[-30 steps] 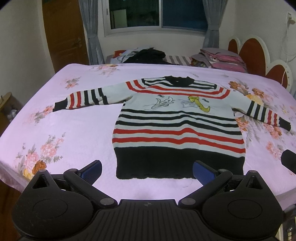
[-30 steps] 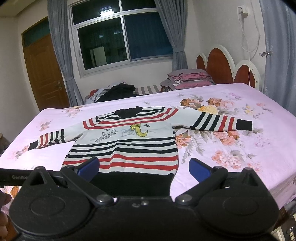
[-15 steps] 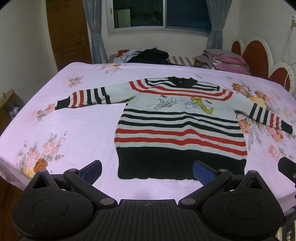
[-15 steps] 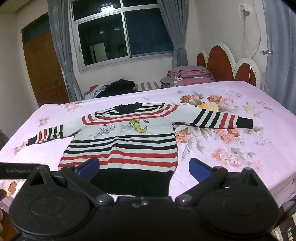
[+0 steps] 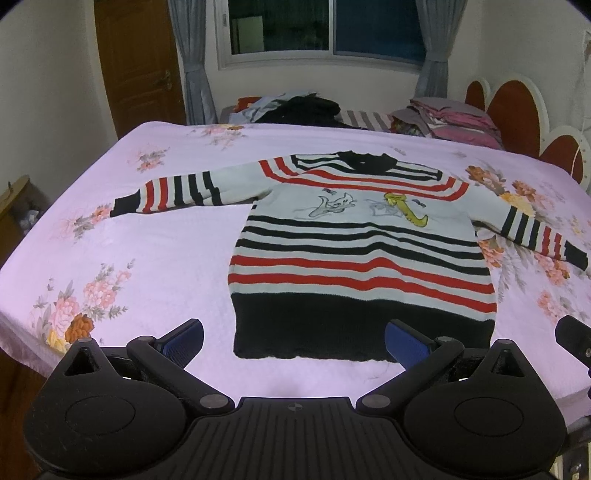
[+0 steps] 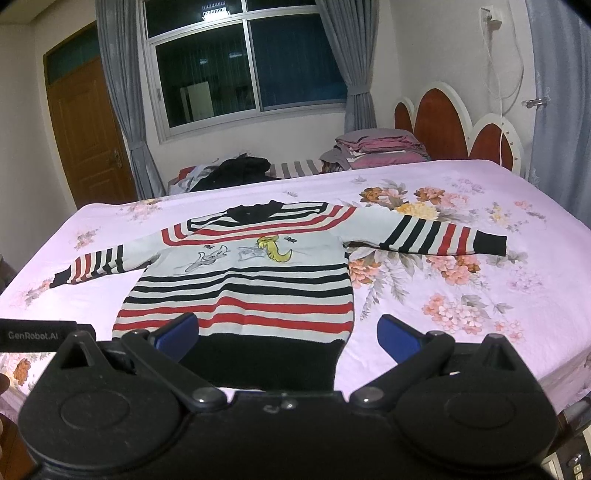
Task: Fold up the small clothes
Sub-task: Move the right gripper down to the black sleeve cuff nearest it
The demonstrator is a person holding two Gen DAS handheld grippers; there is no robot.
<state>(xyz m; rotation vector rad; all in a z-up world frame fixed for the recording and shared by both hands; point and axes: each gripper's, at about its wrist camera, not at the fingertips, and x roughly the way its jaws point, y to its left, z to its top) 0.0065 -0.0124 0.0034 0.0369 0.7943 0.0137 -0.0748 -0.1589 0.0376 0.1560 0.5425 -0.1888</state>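
In the right wrist view the right gripper [image 6: 286, 338] hides the black hem of the striped knitted sweater [image 6: 243, 295]; the pink floral bed [image 6: 480, 332] runs past the frame's edges

Left gripper [image 5: 293, 338] jaws wide apart, empty; right gripper [image 6: 286, 332] likewise, seemingly level.

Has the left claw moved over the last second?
Yes. The left claw has drifted slightly left: in its view the sweater and window sit further right than before. Its jaws stay open.
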